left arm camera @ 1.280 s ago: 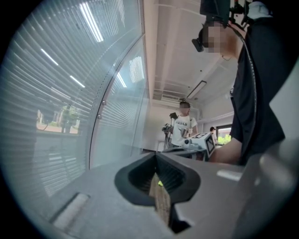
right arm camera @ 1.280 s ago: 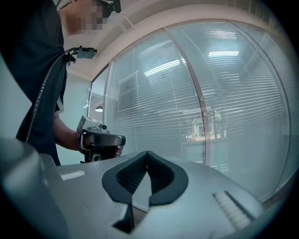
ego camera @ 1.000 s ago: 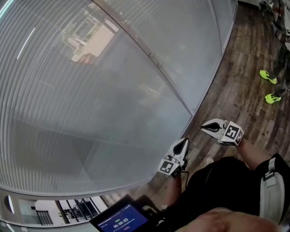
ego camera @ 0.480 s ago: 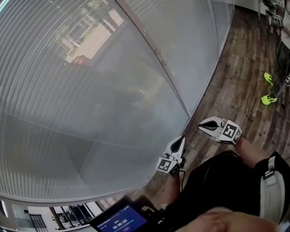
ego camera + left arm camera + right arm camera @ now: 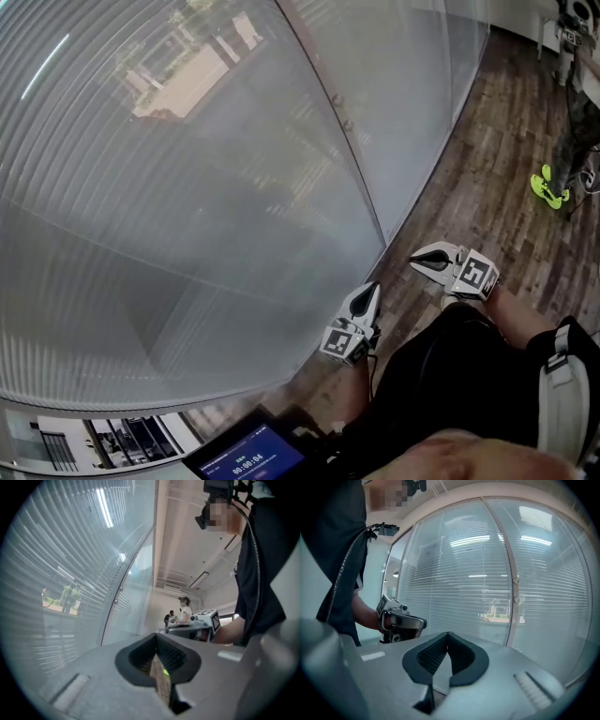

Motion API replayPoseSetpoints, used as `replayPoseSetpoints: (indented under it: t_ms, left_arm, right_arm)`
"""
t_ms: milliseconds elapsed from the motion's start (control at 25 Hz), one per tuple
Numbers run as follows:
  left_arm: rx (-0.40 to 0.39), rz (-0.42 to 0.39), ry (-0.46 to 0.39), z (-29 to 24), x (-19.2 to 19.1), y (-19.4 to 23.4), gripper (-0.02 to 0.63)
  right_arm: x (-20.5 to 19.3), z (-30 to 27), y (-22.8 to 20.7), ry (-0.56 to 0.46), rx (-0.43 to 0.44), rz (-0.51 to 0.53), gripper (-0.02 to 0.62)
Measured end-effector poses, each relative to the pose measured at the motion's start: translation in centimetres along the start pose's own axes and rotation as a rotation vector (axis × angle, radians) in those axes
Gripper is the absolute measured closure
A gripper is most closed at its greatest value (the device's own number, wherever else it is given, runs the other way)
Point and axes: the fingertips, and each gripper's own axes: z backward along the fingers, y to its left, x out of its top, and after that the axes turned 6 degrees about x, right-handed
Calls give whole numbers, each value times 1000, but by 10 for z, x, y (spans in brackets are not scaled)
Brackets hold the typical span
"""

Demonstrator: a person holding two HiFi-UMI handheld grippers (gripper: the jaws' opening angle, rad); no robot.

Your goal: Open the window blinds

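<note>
Looking down in the head view, lowered window blinds (image 5: 187, 206) fill ten o'clock, with the left gripper (image 5: 372, 288) and right gripper (image 5: 421, 261) at five o'clock, clear of them. Left gripper view: jaws together, empty, blinds at nine o'clock. Right gripper view: jaws together, empty, blinds at one o'clock.

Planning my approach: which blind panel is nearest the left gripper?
The wide panel left of the dividing post; the other panel lies beyond that post.

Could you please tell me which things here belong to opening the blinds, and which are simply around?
For the job: window blinds, frame knobs (possibly), left gripper, right gripper, both shut and empty.
Just around: wooden floor, neon shoes, timer screen, person at a desk.
</note>
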Motion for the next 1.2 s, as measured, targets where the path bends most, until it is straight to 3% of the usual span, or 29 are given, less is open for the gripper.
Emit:
replayPoseSetpoints:
  t_ms: [200, 480, 920, 1200]
  left_arm:
    - [30, 7, 21, 6, -12, 5, 604]
    - [85, -2, 17, -1, -6, 19, 604]
    - [214, -27, 23, -38, -7, 60, 604]
    - [288, -59, 16, -82, 13, 78, 604]
  right_arm:
    - [-10, -7, 7, 70, 45, 85, 589]
    - [-8, -24, -11, 48, 111, 95, 589]
    - [-13, -52, -73, 21, 227, 92, 589]
    - [0, -57, -129, -3, 287, 127, 589]
